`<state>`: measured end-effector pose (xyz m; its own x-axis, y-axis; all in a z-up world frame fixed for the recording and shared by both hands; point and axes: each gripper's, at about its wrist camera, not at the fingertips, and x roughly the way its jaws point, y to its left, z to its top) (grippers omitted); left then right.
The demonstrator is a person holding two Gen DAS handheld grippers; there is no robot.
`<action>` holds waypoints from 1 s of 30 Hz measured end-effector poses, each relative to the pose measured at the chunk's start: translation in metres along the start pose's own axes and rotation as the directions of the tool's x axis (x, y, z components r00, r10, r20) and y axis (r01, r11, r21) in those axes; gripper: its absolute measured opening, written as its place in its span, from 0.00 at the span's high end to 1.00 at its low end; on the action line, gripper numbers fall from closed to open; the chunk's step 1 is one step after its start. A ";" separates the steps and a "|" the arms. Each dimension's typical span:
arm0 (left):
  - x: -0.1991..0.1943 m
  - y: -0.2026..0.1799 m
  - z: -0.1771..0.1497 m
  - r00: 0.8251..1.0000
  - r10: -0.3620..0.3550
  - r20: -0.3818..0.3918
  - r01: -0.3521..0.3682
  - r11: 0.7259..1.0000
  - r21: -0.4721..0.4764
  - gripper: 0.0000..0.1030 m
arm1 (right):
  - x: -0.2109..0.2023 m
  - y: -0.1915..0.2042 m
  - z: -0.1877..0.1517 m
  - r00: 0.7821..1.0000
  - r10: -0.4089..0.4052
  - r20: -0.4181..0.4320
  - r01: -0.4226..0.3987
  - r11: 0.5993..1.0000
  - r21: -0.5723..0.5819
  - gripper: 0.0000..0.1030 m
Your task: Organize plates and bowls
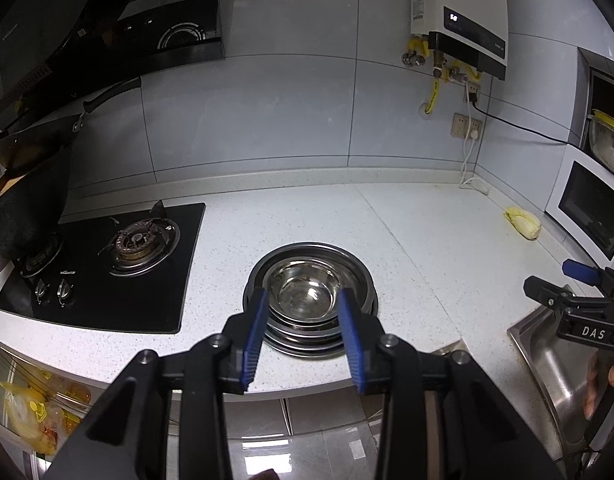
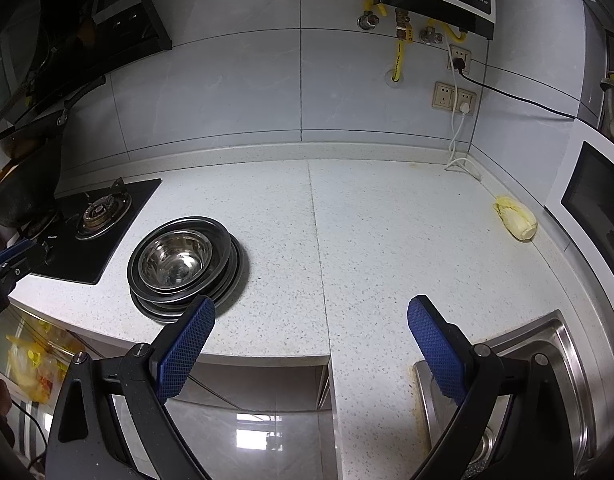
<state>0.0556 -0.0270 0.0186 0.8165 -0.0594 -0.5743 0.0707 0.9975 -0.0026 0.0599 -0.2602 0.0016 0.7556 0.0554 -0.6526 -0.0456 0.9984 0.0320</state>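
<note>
A shiny round steel bowl (image 1: 305,292) is seen nested on stacked steel plates (image 1: 349,276); both the left gripper (image 1: 304,300) and right gripper (image 2: 311,312) are held wide, empty

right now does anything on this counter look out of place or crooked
The stack of steel plates under the shiny steel bowl sits uneven, lower plates poking out toward the counter edge. A pale yellow cabbage piece lies loose on the speckled white counter near the microwave.
</note>
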 end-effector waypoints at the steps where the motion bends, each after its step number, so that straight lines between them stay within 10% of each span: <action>1: 0.000 0.000 0.000 1.000 0.000 0.001 0.000 1.000 -0.001 0.67 | 0.001 0.001 0.001 1.000 0.000 -0.001 0.000 1.000 -0.001 0.08; 30: 0.007 0.006 0.000 1.000 0.002 -0.012 -0.002 0.999 -0.040 0.67 | 0.009 0.003 0.000 1.000 -0.001 -0.008 0.001 1.000 -0.008 0.08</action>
<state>0.0623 -0.0213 0.0145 0.8095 -0.0570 -0.5844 0.0455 0.9984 -0.0343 0.0668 -0.2565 -0.0041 0.7502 0.0542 -0.6590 -0.0497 0.9984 0.0255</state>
